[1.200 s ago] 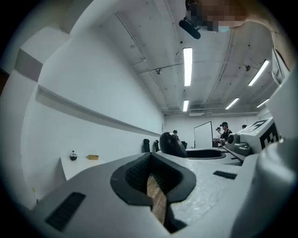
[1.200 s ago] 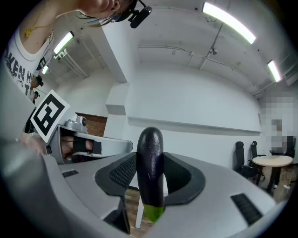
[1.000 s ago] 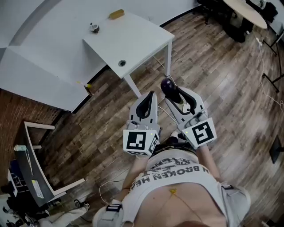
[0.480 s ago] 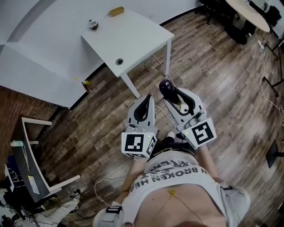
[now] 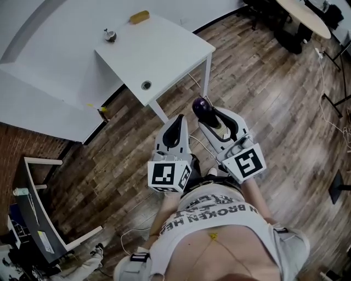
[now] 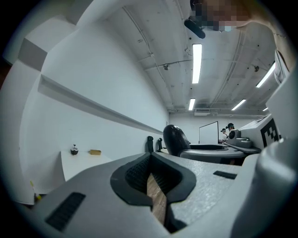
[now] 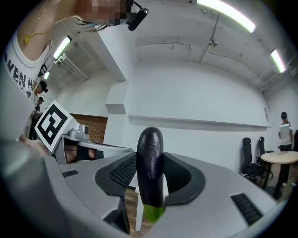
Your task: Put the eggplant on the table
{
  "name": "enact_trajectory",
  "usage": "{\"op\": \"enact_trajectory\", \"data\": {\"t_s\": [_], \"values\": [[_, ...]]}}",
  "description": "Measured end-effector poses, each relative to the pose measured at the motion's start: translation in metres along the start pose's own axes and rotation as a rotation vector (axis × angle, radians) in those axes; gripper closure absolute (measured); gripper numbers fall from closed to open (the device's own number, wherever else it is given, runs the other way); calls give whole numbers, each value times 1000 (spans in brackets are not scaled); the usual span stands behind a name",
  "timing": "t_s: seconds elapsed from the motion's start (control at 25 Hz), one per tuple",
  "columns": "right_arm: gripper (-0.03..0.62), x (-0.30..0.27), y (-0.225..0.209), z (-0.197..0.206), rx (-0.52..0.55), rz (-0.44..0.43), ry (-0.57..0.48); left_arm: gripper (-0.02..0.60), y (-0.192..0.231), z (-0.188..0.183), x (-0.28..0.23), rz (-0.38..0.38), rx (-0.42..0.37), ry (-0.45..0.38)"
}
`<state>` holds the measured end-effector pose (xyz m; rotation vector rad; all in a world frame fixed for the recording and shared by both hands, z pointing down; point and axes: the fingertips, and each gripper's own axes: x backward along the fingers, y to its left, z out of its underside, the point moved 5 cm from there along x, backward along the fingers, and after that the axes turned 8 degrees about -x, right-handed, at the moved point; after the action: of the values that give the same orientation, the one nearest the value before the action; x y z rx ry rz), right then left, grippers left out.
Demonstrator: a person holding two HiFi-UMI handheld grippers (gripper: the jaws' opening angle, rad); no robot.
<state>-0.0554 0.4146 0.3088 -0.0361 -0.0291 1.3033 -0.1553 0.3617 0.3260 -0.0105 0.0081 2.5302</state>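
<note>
**RIGHT CLAW HOLDS EGGPLANT SHORT OF TABLE**

**1. Layout.** The wood floor (image 5: 274, 110) fills most of the head view. The white table (image 5: 164, 55) occupies the upper centre, with one corner pointing down toward the person (image 5: 219, 230) at the bottom edge.

**2. Claws.** The left gripper (image 5: 178, 118) sits at centre. Its own view shows the left gripper (image 6: 151, 160) with the pads together and nothing between them. The right gripper (image 5: 211, 114) sits just beside it. Its own view shows the right gripper (image 7: 150, 172) clamped on the eggplant (image 7: 150, 158).

**3. Task item.** The eggplant (image 5: 201, 106) is over the floor, below the table's right leg (image 5: 206, 74) in the frame, and not on the table.

**4. View differences.**
- Head view only: a round hole (image 5: 146, 85) near the table's lower corner.
- Right gripper view only: the eggplant stands upright with its green stem end (image 7: 152, 213) downward; a round table (image 7: 279, 160) and chairs (image 7: 249, 162) are at the right edge.
- Left gripper view: the table (image 6: 79, 167) is at lower left, and the eggplant (image 6: 174, 138) sticks up at centre right.

**5. Edges and room.** A yellow item (image 5: 139, 17) and a small dark object (image 5: 109, 35) sit by the far edges. The top between them and the hole is bare.
</note>
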Motion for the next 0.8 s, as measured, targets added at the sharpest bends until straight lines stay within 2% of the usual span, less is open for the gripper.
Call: {"op": "enact_trajectory", "data": {"t_s": [0.36, 0.8], "values": [[414, -101, -32, -8, 10, 59, -27, 583, 78, -7, -75, 93, -9, -23], [414, -171, -40, 2, 5, 64, -8, 583, 140, 1, -105, 105, -10, -7]]}}
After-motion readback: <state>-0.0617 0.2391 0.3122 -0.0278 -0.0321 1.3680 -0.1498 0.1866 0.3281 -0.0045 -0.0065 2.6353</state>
